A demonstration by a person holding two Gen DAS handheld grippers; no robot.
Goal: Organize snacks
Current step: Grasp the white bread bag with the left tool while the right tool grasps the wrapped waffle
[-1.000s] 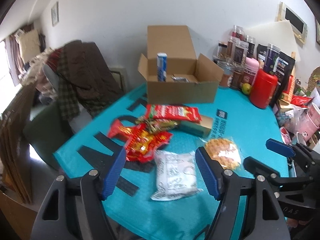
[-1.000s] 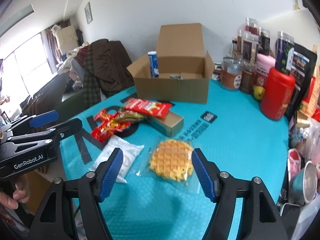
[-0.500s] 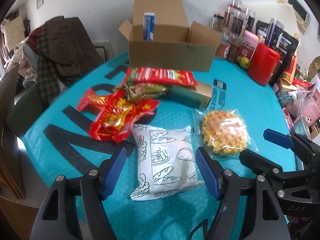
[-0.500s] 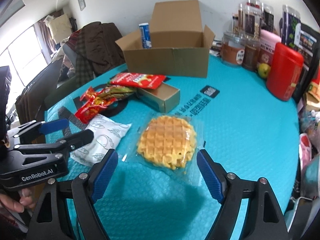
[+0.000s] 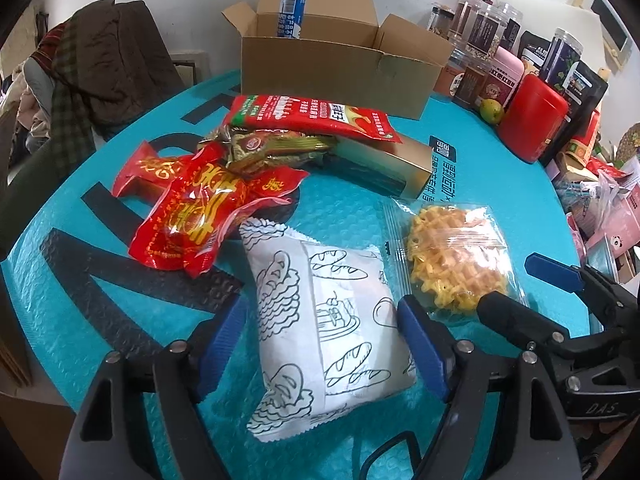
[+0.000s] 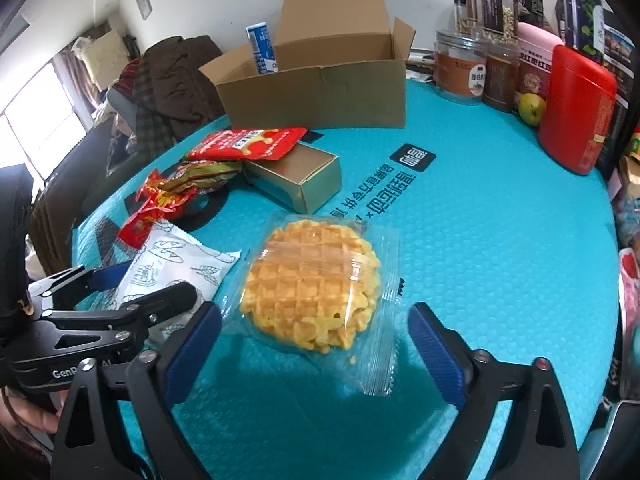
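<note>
Left wrist view: left hand-held gripper (image 5: 322, 342) spread wide, straddling white bread packet (image 5: 320, 332) at 12 o'clock, long axis near to far. Right hand-held gripper (image 6: 314, 350) likewise apart, waffle packet (image 6: 314, 284) dead ahead between pads. Farther, at 12 o'clock, cardboard box (image 6: 320, 88) on teal worktop (image 6: 480, 240).

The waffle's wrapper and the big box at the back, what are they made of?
The waffle wrapper looks like thin clear plastic film: glossy, crinkled, and the waffle shows through it. The box looks like brown corrugated cardboard: matte, with creased open flaps.
</note>
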